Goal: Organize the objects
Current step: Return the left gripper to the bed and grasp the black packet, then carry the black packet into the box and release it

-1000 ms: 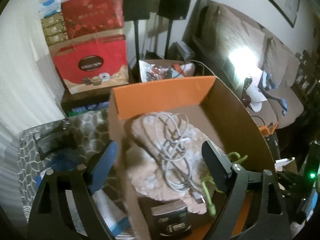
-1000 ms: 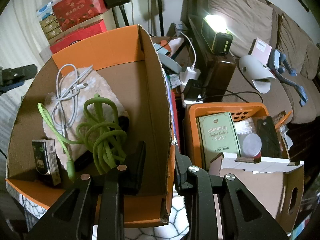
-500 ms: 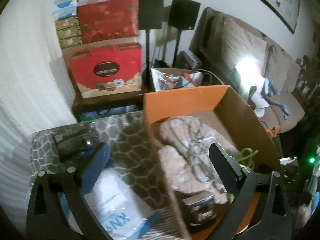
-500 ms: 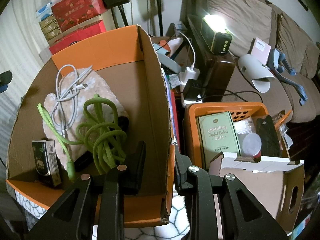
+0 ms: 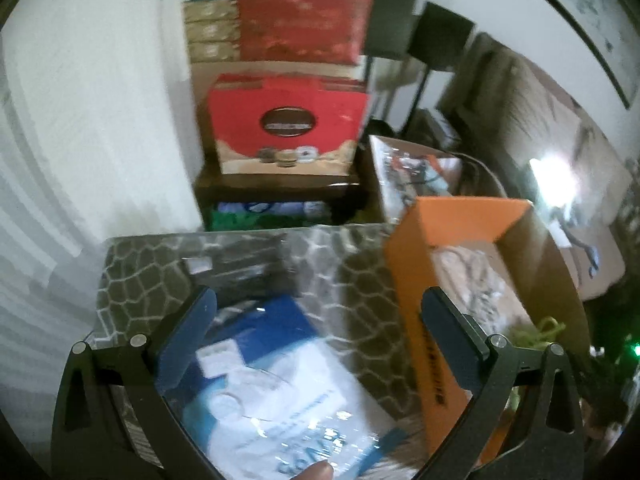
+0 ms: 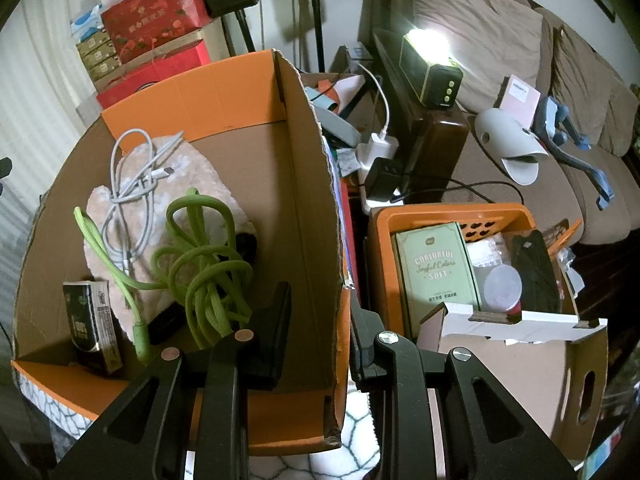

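An open orange-and-brown cardboard box (image 6: 240,92) holds a green cable (image 6: 200,264), a white cable (image 6: 132,168), a fluffy beige pad (image 6: 200,164) and a small dark packet (image 6: 92,320). My right gripper (image 6: 320,308) is shut on the box's right wall, one finger inside and one outside. In the blurred left wrist view my left gripper (image 5: 318,300) stands wide open and empty above a blue-and-white plastic-wrapped package (image 5: 272,392) on the patterned tabletop (image 5: 352,280). The box (image 5: 440,248) lies to its right. A dark flat object (image 5: 244,264) lies beyond the package.
Red gift boxes (image 5: 288,128) are stacked behind the table. Right of the box stand an orange basket (image 6: 452,216) with a green tin (image 6: 436,276) and a white cardboard carton (image 6: 520,360). A lit lamp (image 6: 432,68) and a sofa (image 6: 500,40) lie behind. A fingertip (image 5: 316,472) shows at the bottom edge.
My left gripper has swung left, from over the box's contents to over the table and the blue-and-white package, its jaws a little wider. The right gripper has not moved.
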`<state>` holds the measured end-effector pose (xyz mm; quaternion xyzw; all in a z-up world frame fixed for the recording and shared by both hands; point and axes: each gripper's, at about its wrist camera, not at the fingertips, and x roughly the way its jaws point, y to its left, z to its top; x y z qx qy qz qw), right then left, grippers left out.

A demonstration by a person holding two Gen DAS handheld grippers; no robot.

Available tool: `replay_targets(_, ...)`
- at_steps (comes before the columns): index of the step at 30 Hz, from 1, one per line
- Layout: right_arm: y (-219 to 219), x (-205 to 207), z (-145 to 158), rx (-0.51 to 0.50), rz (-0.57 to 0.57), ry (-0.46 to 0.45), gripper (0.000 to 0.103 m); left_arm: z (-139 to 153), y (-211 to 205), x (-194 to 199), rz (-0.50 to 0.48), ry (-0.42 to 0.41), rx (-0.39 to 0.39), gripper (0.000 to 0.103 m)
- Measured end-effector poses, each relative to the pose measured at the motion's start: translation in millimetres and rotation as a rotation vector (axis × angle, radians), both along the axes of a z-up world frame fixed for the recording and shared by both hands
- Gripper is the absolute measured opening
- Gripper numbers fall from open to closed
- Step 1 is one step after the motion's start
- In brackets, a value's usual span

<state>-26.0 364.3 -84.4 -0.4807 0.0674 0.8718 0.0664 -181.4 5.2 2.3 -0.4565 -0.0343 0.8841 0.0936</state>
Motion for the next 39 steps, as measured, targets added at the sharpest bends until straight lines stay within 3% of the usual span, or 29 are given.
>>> replay_targets(4,0,-1,0,0.008,-0.001,-0.003,0.026,-15,-23,-19,0.065,-0.020,-0.009,0.102)
replay_targets(12,-4,-4,-1,0.018,-0.003,-0.009,0.026,-54,-54,-52,0.134,-0.090,0.048,0.102)
replay_targets(21,-6,-4,-1,0.022,-0.002,-0.011,0.026,-89,-50,-78,0.125,-0.159,0.053,0.102)
replay_targets(39,-6,-5,-1,0.029,-0.001,-0.016,0.026,-115,-13,-106,0.111,-0.176,-0.189,0.103)
